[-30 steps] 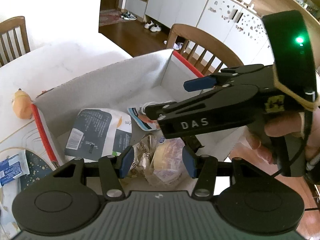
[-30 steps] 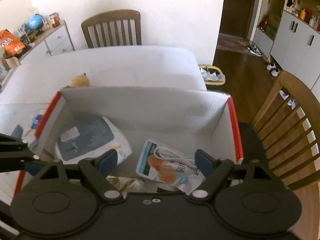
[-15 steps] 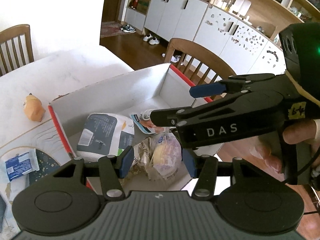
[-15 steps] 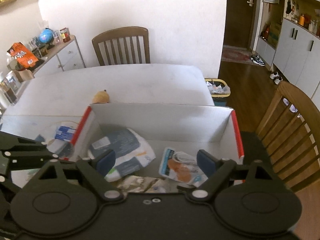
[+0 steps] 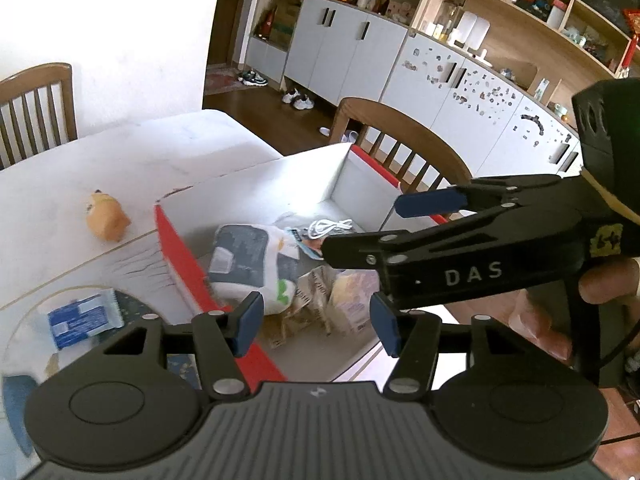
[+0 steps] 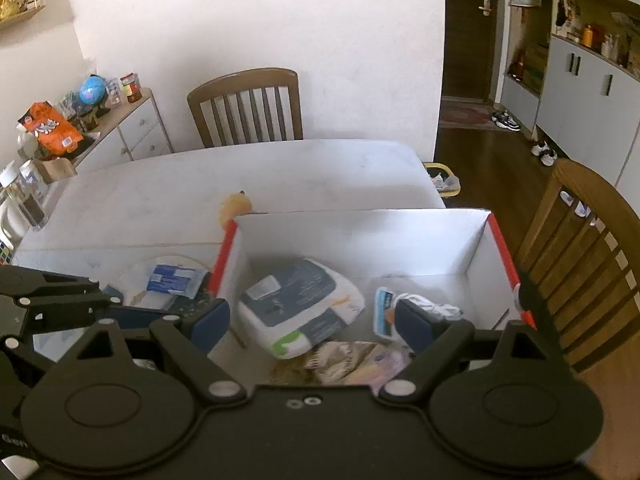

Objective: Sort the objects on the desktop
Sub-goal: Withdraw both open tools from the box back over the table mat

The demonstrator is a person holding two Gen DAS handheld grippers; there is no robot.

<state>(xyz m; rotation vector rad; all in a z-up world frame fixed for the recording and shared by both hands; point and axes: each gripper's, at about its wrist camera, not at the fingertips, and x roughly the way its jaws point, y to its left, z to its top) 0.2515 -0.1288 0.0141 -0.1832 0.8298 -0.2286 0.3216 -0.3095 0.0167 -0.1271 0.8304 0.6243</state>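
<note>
Left wrist view: the left gripper (image 5: 316, 322) is seen spread, with nothing between its pads; its jaws have just been opening. Compared with a second ago it has drawn up and back from the box (image 5: 280, 178), so that more of the table (image 5: 120, 160) is shown. Inside the box, a grey-and-white bag (image 5: 252, 260) is lying against the red-edged left wall, a snack packet (image 5: 352, 292) is near the front wall, and a white cable (image 5: 328, 226) rests on a flat pouch towards the far right corner. Outside the box, an orange toy (image 5: 105, 216) is left beyond the far left corner, and a blue wrapper (image 5: 84, 320) lies on a plate (image 5: 24, 320) just left of the box. The right gripper (image 5: 400, 220) is held over the box's right wall, its blue pads apart.

Right wrist view: the right gripper (image 6: 310, 322) is spread wide and empty, and has likewise been lifted away from the box (image 6: 360, 236), which looks smaller and lower than before. The bag (image 6: 296, 304) and pouch (image 6: 386, 312) are unmoved.

A drop into the box is judged finished; the wrapper (image 6: 172, 282) and toy (image 6: 236, 206) are still to be sorted.
</note>
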